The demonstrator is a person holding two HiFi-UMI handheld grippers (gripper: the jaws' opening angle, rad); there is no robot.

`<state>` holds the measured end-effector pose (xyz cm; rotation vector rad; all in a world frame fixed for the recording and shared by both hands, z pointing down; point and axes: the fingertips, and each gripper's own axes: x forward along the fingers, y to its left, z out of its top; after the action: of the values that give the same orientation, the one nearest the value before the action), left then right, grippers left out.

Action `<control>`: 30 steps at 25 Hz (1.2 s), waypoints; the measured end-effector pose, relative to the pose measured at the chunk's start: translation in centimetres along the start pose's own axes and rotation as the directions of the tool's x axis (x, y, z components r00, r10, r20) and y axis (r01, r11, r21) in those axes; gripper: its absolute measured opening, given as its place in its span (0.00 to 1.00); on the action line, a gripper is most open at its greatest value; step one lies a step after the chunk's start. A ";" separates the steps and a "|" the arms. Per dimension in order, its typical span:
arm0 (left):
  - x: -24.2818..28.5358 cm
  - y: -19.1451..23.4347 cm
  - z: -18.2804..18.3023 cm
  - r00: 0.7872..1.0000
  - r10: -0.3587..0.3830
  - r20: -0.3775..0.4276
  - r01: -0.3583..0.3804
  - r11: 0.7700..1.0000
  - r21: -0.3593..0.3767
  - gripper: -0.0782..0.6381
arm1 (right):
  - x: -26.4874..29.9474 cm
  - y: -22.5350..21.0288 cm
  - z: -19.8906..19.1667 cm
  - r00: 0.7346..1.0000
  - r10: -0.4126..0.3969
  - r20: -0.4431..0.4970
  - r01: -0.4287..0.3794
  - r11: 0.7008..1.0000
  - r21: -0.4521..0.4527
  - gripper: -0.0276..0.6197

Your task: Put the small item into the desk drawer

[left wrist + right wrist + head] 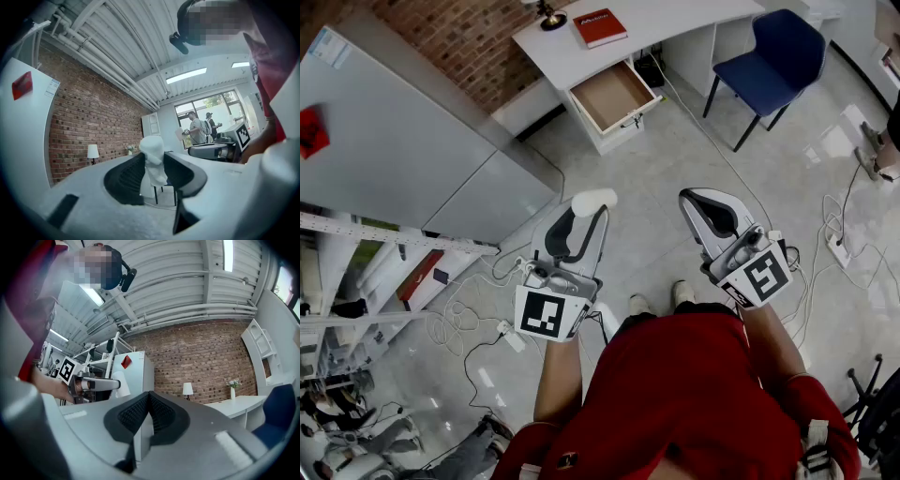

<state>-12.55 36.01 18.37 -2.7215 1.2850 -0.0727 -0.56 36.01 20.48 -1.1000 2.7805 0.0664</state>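
Observation:
The small white item (592, 199) is clamped at the tip of my left gripper (594, 212), held in the air above the floor. In the left gripper view the pale lump (152, 157) sticks up between the two dark pads of the left gripper (153, 164). My right gripper (694, 201) is beside it, shut and empty; its pads meet in the right gripper view (149, 398). The white desk (675, 21) stands ahead at the top of the head view, with its wooden drawer (614, 94) pulled open. The drawer looks empty.
A red book (600, 26) and a lamp (550, 17) are on the desk. A blue chair (778, 52) stands to the desk's right. A tall white cabinet (403, 150) and metal shelving (366, 272) fill the left. Cables (478, 323) trail on the floor. Two people (199, 127) stand far off.

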 end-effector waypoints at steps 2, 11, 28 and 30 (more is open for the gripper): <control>0.1 -0.2 0.0 1.000 0.002 -0.002 -0.002 1.000 0.001 0.30 | -0.2 -0.2 0.0 1.000 -0.001 -0.001 0.001 1.000 0.000 0.06; 1.0 -0.5 0.1 1.000 0.007 -0.003 -0.007 1.000 0.004 0.30 | -0.6 -1.1 0.1 1.000 0.006 0.010 -0.006 1.000 0.005 0.06; 7.1 -2.8 0.1 0.997 0.080 -0.019 -0.080 0.996 0.030 0.30 | -4.5 -9.0 0.2 0.999 0.009 0.044 -0.010 1.000 0.022 0.06; 8.0 -3.4 0.0 0.996 0.090 -0.025 -0.089 0.995 0.035 0.30 | -5.3 -10.2 0.0 0.999 0.011 0.050 -0.013 1.000 0.023 0.06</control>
<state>-4.91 31.97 18.77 -2.6393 1.3981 -0.1202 10.27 32.14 21.48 -1.0615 2.7372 0.0611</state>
